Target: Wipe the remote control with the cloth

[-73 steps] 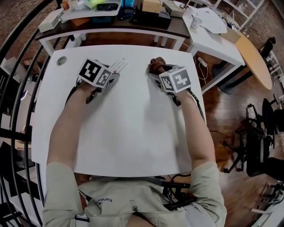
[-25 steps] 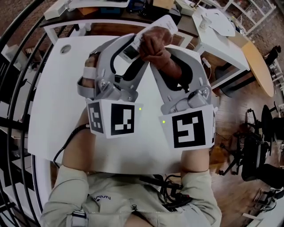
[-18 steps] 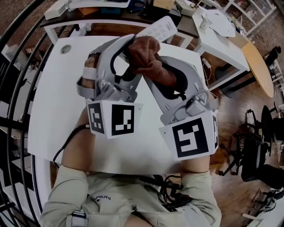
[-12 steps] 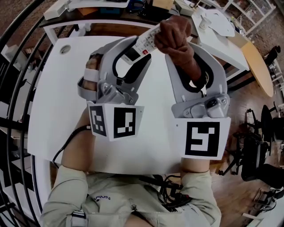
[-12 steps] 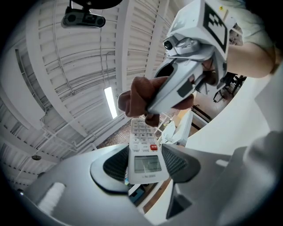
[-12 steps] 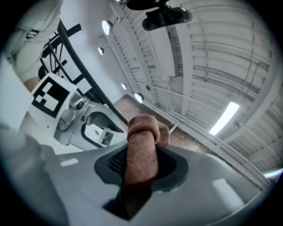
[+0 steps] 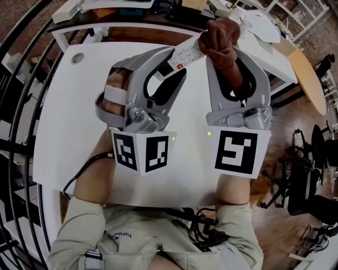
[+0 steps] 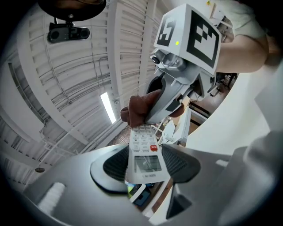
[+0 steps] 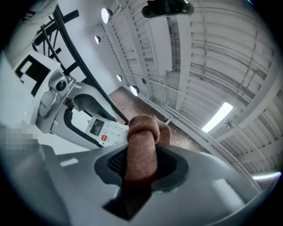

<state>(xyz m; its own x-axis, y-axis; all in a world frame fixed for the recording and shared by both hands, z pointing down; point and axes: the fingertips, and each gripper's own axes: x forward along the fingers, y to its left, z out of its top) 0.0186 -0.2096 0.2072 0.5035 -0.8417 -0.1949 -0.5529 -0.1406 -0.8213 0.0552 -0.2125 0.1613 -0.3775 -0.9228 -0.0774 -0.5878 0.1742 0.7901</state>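
Both grippers are raised over the white table point(image 7: 68, 116). A white remote control point(image 7: 182, 55) with a red button is held in the air, and my left gripper point(image 7: 170, 62) is shut on its display end. A bunched brown cloth point(image 7: 222, 37) sits in my right gripper point(image 7: 227, 55), which is shut on it. The cloth rests on the remote's far button end. In the left gripper view the remote point(image 8: 143, 159) runs away from the jaws to the cloth point(image 8: 139, 110). In the right gripper view the cloth point(image 9: 141, 150) fills the jaws, and the remote point(image 9: 106, 130) lies behind it.
A cluttered side desk point(image 7: 132, 10) stands behind the table, and another white table point(image 7: 253, 26) at the back right. A black railing point(image 7: 21, 68) curves along the left. A round wooden tabletop point(image 7: 303, 68) and a black chair point(image 7: 306, 179) are on the right.
The right gripper slid the cloth along the remote, from its middle to its far end, up and to the right. The left gripper rolled a little and kept its grip on the remote.
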